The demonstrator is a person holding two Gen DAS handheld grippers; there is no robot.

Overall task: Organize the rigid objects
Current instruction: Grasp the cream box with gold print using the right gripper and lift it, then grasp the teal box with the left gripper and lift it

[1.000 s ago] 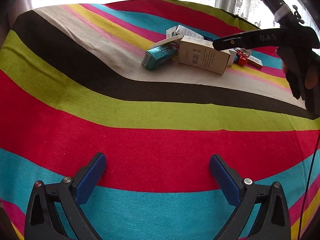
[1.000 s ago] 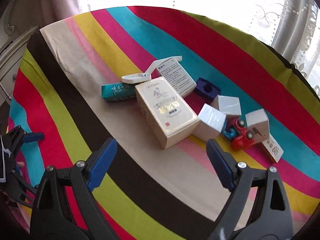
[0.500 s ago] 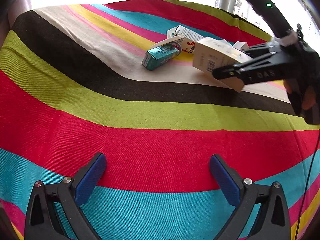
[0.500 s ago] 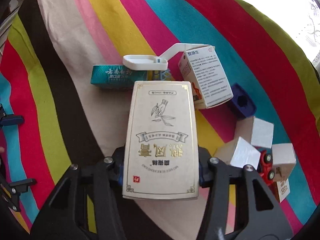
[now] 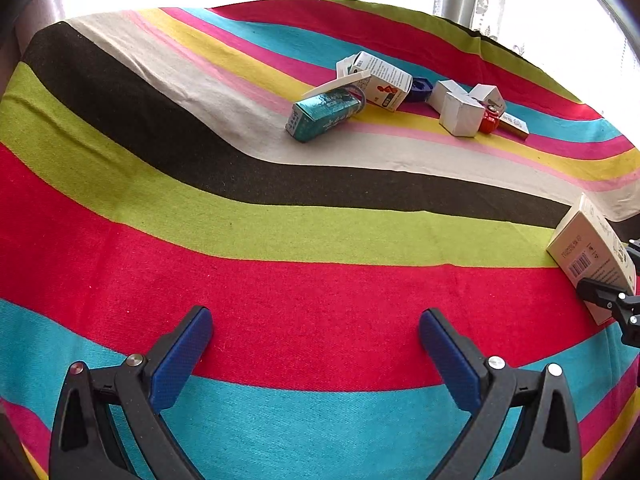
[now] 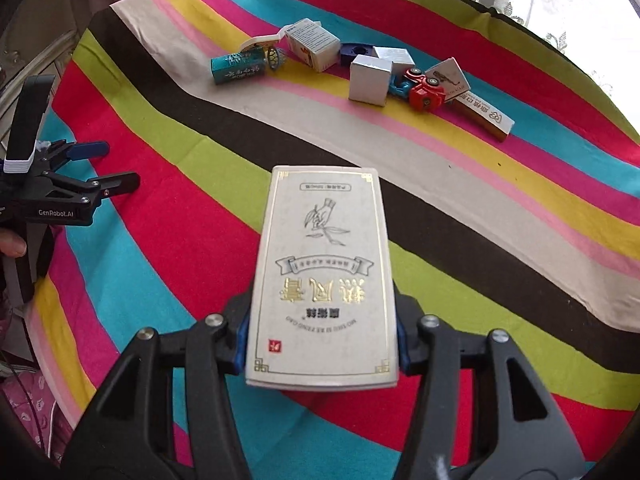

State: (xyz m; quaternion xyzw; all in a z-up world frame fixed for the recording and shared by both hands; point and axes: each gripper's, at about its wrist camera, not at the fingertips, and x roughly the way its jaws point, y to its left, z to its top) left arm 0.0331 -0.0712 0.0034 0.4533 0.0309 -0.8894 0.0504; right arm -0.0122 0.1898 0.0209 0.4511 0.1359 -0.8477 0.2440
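Right gripper [image 6: 322,344] is clamped on the tall cream cardboard box w/ gold print [image 6: 322,276], held over the striped cloth [image 6: 168,240], well apart from the box pile [image 6: 360,68]. Left gripper [image 5: 316,354] hangs w/ jaws apart, empty. Risk: grip sits at the box's near end, so it could pivot or slip if swung fast.

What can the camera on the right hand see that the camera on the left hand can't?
Only the right wrist view shows the cream box's gold-printed face, clamped in the right gripper, and the left gripper from the side. Only the left wrist view shows the box's barcode side and the left jaws standing open from behind. Both show the teal box, white cubes and red toy car.
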